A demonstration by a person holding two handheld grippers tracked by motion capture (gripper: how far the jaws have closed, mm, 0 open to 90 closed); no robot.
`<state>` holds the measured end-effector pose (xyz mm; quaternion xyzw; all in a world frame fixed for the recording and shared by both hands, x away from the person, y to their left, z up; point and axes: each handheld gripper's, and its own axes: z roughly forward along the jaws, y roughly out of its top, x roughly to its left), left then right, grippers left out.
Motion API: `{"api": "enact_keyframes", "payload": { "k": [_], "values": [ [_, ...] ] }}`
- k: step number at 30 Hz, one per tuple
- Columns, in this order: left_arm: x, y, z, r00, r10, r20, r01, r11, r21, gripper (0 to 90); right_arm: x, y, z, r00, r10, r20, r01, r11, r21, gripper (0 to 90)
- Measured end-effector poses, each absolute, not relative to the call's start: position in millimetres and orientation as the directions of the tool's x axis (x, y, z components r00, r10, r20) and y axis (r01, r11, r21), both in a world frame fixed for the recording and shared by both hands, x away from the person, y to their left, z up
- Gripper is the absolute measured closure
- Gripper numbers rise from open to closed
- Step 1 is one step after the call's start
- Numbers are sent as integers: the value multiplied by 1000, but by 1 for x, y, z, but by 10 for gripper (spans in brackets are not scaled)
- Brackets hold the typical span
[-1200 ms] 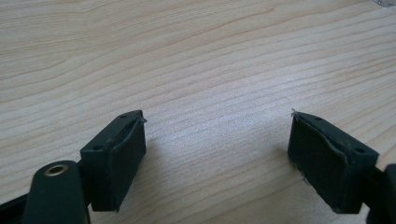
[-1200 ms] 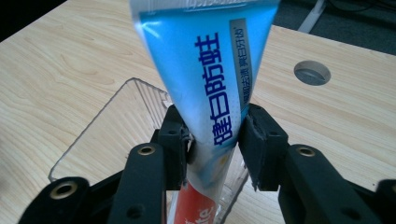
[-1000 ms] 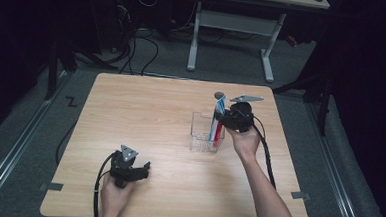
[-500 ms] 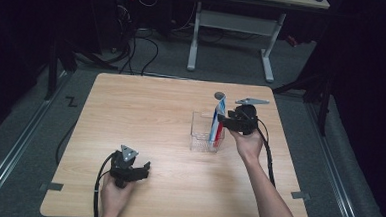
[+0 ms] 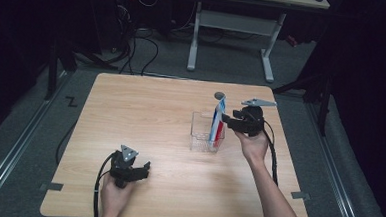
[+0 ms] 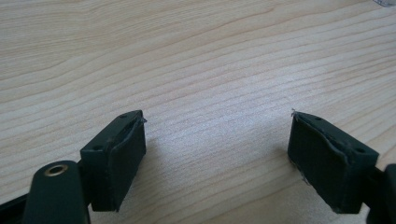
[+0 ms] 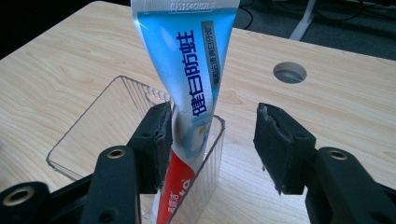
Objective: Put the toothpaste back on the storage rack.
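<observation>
Jaws on our right gripper [image 5: 229, 121] have just been opening, and in the right gripper view they stand spread around the toothpaste tube [image 7: 194, 93] with the right-hand pad clearly off it and the left-hand one at most brushing its side, so we read this as a release, not a grip. That tube stands nearly upright in the clear plastic box [image 5: 199, 134], crimped end up and leaning a little, its lower red part down against the box's near wall; its long axis runs up and down, straight across the line of our jaws. Box and tube sit right of the middle of the table [image 5: 146, 106], toward the right edge, with the round cable hole [image 5: 219, 95] just beyond them toward the far edge. Our right hand [image 5: 251, 144] is the one at the job, level with the tube and just to its right. Over by the near left corner our left gripper [image 5: 142, 170] rests low over bare wood, jaws spread wide with nothing between them, well apart from the box. We judge the next move to be a clean pull-back to the right, without tipping the tube.
</observation>
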<state>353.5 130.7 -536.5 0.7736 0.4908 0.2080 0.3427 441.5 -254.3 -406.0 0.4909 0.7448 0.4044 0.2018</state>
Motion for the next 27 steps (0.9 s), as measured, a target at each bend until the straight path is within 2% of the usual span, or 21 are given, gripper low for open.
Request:
{"api": "enact_keyframes", "payload": {
  "k": [27],
  "values": [
    [354, 131, -537, 432, 902, -15, 617, -283, 734, 195, 425, -282, -403, -403, 908, 113, 557, 145, 818, 469]
  ]
}}
